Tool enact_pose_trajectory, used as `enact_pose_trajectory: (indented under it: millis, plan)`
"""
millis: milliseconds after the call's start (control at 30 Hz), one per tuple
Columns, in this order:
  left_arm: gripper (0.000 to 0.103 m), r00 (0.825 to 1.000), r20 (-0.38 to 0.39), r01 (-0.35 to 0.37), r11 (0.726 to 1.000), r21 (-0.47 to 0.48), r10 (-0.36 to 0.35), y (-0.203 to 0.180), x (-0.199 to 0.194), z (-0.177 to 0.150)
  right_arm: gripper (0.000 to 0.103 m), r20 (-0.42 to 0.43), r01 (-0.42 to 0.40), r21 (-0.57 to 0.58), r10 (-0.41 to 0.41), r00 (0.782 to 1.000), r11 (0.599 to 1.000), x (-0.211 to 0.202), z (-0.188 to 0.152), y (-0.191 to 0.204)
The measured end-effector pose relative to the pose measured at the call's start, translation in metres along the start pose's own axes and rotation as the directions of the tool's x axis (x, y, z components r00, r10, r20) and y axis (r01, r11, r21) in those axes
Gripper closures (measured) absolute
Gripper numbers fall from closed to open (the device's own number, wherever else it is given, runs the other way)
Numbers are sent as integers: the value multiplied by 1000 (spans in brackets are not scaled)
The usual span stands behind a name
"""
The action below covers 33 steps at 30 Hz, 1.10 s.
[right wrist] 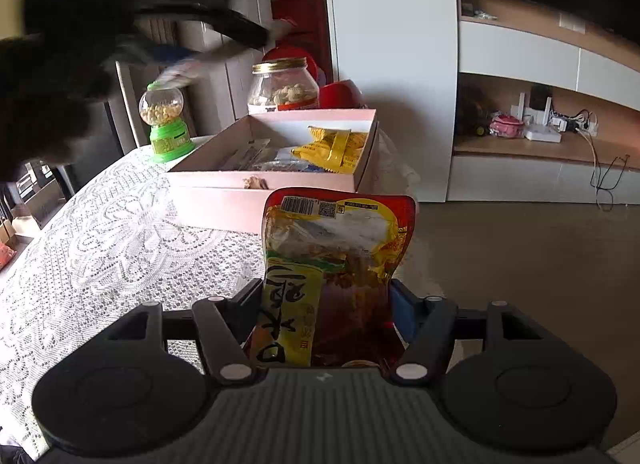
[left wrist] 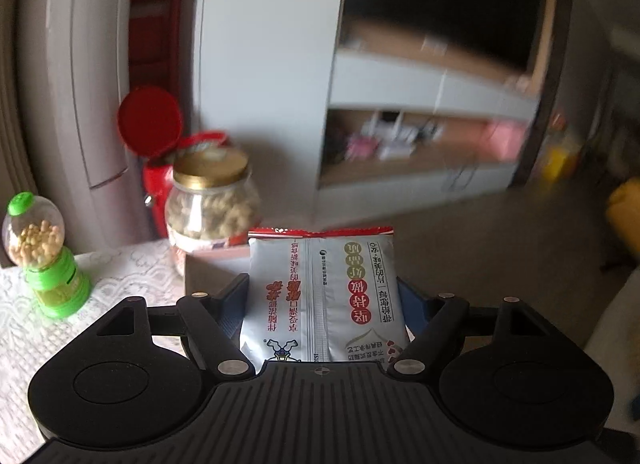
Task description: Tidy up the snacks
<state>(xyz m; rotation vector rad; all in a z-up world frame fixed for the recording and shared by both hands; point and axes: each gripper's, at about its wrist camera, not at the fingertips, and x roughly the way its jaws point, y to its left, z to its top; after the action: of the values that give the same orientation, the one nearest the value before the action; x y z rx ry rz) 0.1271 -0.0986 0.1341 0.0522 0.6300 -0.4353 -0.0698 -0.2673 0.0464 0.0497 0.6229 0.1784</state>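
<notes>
— Why a packet in each hand?

— To fill the box (right wrist: 362, 152) quicker. My left gripper (left wrist: 324, 304) pinches the silver packet (left wrist: 320, 296) by its sides, held above the table (left wrist: 120, 264) near the jar (left wrist: 212, 200).

— And the right?

— My right gripper (right wrist: 326, 304) pinches the red and yellow packet (right wrist: 336, 248) upright, just short of the box, where a yellow packet (right wrist: 336, 146) already lies.

On the table (right wrist: 100, 248) a box (right wrist: 224, 200) holds a snack packet (right wrist: 336, 148); a jar (right wrist: 285, 84) stands behind it, a candy dispenser (right wrist: 166, 120) to its left.
</notes>
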Motion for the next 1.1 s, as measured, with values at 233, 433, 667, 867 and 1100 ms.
enact_pose_trajectory:
  millis: [233,433,667,867,1100]
  plan:
    - [23,998,-31,56,994,-89,-59,8,33,-20,37,-54,-7,15,8,999,1000,21,1,-2]
    - [25,996,-65,60,991,-119,-68,25,38,-40,37,-92,3,23,-1,996,1000,33,2,-3]
    - [28,998,-44,28,982,-186,-36,57,13,-67,37,-116,6,-23,-9,993,1000,36,11,0]
    - [56,1000,6,-4,986,-166,5,64,-7,-82,37,-144,26,-64,-35,989,998,42,26,10]
    - [55,982,70,-170,984,-52,174,45,-39,-91,37,-124,40,-136,-57,991,990,28,57,25]
